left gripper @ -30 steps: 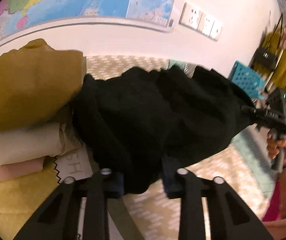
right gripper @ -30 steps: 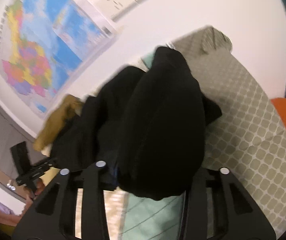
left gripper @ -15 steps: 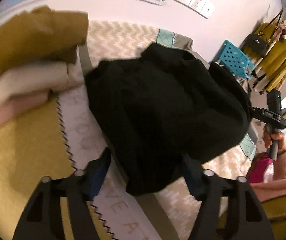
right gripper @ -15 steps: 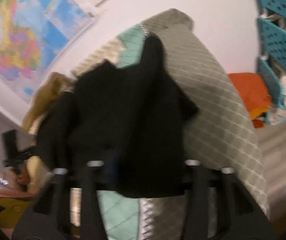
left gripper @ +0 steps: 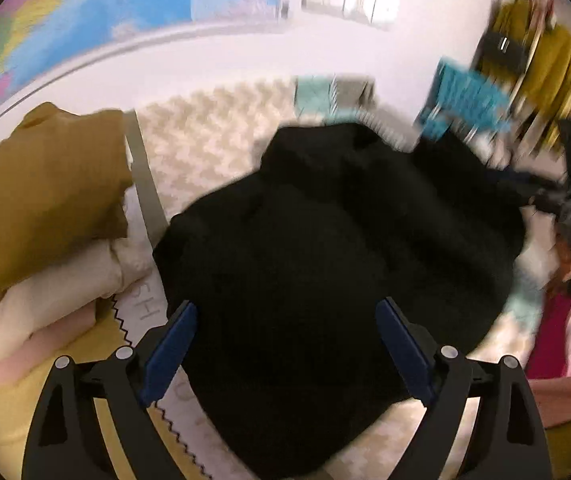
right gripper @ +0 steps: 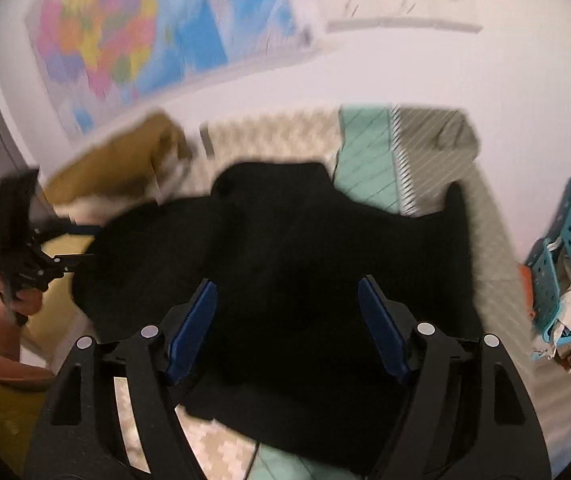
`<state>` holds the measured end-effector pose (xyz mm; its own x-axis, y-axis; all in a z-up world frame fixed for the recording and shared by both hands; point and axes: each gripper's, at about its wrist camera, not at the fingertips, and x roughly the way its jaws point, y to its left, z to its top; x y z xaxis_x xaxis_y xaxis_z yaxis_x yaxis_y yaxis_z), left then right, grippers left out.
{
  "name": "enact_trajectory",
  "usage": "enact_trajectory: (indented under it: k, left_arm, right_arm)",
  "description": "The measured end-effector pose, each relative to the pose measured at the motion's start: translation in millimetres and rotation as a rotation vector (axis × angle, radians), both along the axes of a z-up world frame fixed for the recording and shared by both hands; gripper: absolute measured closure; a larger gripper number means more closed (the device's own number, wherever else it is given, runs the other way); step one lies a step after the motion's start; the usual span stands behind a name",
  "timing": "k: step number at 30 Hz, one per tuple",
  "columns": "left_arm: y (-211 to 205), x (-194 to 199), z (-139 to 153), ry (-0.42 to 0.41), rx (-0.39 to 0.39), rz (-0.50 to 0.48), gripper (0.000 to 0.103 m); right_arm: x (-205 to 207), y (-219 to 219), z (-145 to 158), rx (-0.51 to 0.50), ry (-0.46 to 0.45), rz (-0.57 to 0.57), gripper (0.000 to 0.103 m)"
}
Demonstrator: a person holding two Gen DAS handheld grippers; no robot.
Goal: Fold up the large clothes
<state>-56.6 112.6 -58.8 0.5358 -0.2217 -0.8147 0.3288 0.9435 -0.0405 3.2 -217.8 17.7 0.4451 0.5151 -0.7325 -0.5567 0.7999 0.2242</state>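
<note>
On the patterned bedspread (left gripper: 213, 136), just right of the mustard-topped clothes stack (left gripper: 45, 184), the black garment (left gripper: 325, 248) lay in a loose heap. Both the left tongs (left gripper: 285, 352) and the right tongs (right gripper: 285, 328) stood released, blue pads spread wide over the cloth and gripping nothing. They likely hung that way so the fabric could settle flat before a fresh edge was picked. Motion blur hid which seam lay nearest the stack, and the piece looked unfolded yet.
</note>
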Motion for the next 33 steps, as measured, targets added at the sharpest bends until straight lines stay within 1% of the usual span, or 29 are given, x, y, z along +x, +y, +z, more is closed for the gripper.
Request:
enact_trajectory:
  k: [1, 2, 3, 4, 5, 6, 7, 8, 9, 11, 15, 17, 21, 25, 27, 28, 29, 30, 31, 32, 33]
  left_arm:
    - [-5, 6, -8, 0.026, 0.034, -0.003, 0.016]
    - [-7, 9, -13, 0.035, 0.04, -0.011, 0.018]
    - [-8, 10, -14, 0.03, 0.043, -0.013, 0.025]
    - [-9, 9, -15, 0.01, 0.053, -0.016, 0.033]
    - [-10, 7, -14, -0.011, 0.064, -0.018, 0.047]
    - [-9, 6, -12, -0.024, 0.065, -0.02, 0.057]
    - [-10, 6, -10, -0.039, 0.064, -0.018, 0.063]
    - [-12, 6, -8, -0.041, 0.055, -0.025, 0.078]
    - [-16, 6, -6, -0.048, 0.065, -0.015, 0.082]
    - [-22, 7, 0, -0.073, 0.088, -0.015, 0.093]
    - [-24, 9, 11, -0.085, 0.068, -0.004, 0.094]
    - [-24, 10, 14, -0.085, 0.059, -0.007, 0.094]
    - [-27, 8, 21, -0.106, 0.078, -0.01, 0.093]
    - [-27, 7, 26, -0.121, 0.088, -0.015, 0.093]
    - [-25, 8, 30, -0.131, 0.094, -0.007, 0.093]
    - [-24, 8, 32, -0.138, 0.095, -0.005, 0.092]
    - [-23, 8, 35, -0.144, 0.094, -0.001, 0.085]
    - [-20, 8, 38, -0.153, 0.094, 0.01, 0.072]
    - [-14, 10, 42, -0.169, 0.092, 0.033, 0.063]
    - [-10, 11, 45, -0.174, 0.084, 0.043, 0.049]
    - [-2, 14, 48, -0.175, 0.063, 0.052, 0.042]
  right_arm:
    - [7, 9, -10, -0.004, 0.036, 0.02, 0.031]
    - [12, 16, -19, -0.009, 0.068, 0.031, 0.034]
    - [15, 19, -25, -0.015, 0.082, 0.034, 0.041]
    - [17, 22, -31, -0.027, 0.089, 0.039, 0.051]
    - [16, 24, -33, -0.036, 0.081, 0.043, 0.059]
    - [15, 22, -34, -0.036, 0.074, 0.041, 0.074]
    - [14, 22, -30, -0.036, 0.062, 0.042, 0.086]
    - [12, 22, -25, -0.03, 0.049, 0.047, 0.09]
    - [10, 23, -21, -0.018, 0.034, 0.05, 0.094]
    - [7, 22, -7, -0.003, -0.007, 0.048, 0.095]
    - [8, 13, 9, 0.056, -0.039, 0.021, 0.095]
    - [9, 8, 14, 0.092, -0.038, 0.011, 0.095]
    - [11, 3, 18, 0.134, -0.03, -0.004, 0.095]
    - [12, 4, 26, 0.161, -0.042, -0.006, 0.095]
    - [14, 3, 34, 0.195, -0.06, -0.014, 0.096]
    - [15, 1, 42, 0.215, -0.085, -0.029, 0.096]
    - [17, -1, 49, 0.246, -0.104, -0.035, 0.096]
    - [19, -2, 53, 0.271, -0.117, -0.037, 0.096]
    - [23, -3, 57, 0.288, -0.132, -0.048, 0.096]
    - [29, -1, 57, 0.295, -0.141, -0.055, 0.096]
    - [35, 1, 54, 0.286, -0.135, -0.051, 0.096]
